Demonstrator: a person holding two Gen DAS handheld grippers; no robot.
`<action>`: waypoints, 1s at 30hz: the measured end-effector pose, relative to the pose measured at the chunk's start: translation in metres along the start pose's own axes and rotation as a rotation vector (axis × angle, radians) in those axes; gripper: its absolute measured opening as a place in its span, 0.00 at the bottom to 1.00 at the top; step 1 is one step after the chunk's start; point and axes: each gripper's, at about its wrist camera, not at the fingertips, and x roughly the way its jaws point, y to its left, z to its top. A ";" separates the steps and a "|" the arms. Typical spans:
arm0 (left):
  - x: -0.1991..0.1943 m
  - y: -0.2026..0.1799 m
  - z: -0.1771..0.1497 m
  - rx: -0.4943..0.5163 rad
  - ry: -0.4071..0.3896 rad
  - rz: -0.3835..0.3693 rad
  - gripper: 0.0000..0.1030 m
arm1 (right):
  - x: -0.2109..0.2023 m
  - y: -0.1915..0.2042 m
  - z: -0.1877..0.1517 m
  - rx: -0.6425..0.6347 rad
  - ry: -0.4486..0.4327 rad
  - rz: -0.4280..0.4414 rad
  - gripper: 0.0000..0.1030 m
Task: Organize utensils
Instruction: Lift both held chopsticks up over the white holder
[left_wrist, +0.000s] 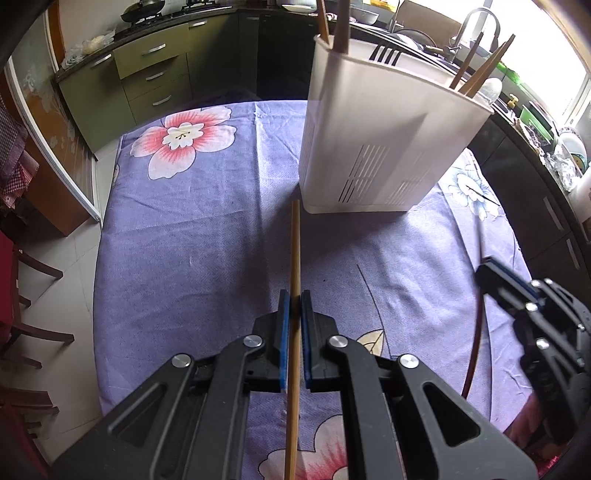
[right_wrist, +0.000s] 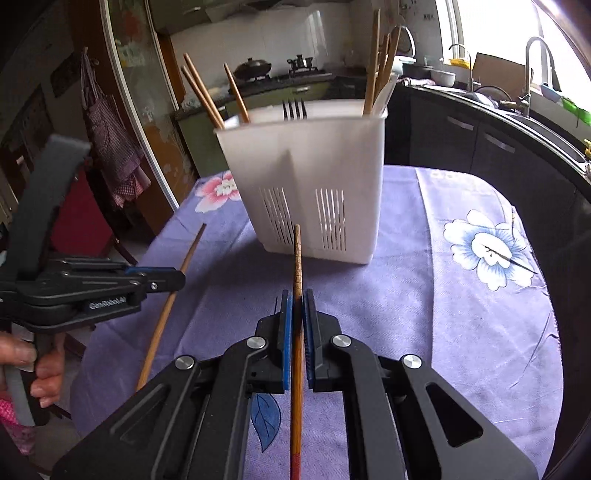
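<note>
Wooden chopstick (left_wrist: 294, 258) points lengthwise toward holder (left_wrist: 373, 147), seemingly gripped.

The desk (left_wrist: 184, 240) wears a purple flower-print cloth (right_wrist: 424, 295). Ahead of both pairs of jaws, a white slotted utensil holder (right_wrist: 314, 184) stands upright on it.

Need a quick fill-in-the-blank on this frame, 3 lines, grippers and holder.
1. Each gripper, left and right, is shut on one wooden ____.
2. The white slotted plastic utensil holder stands on a ____ floral tablecloth.
3. Between the chopsticks in the holder, the black tines of a ____ show above its rim.

Missing words: chopstick; purple; fork
</note>
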 end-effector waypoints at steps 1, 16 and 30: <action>-0.003 -0.001 0.000 0.003 -0.005 -0.001 0.06 | -0.008 0.000 0.003 0.004 -0.019 0.005 0.06; -0.075 -0.025 0.004 0.058 -0.137 -0.048 0.06 | -0.094 -0.008 0.012 -0.004 -0.163 0.023 0.06; -0.110 -0.050 0.005 0.117 -0.203 -0.068 0.06 | -0.095 -0.004 0.016 -0.018 -0.175 0.016 0.06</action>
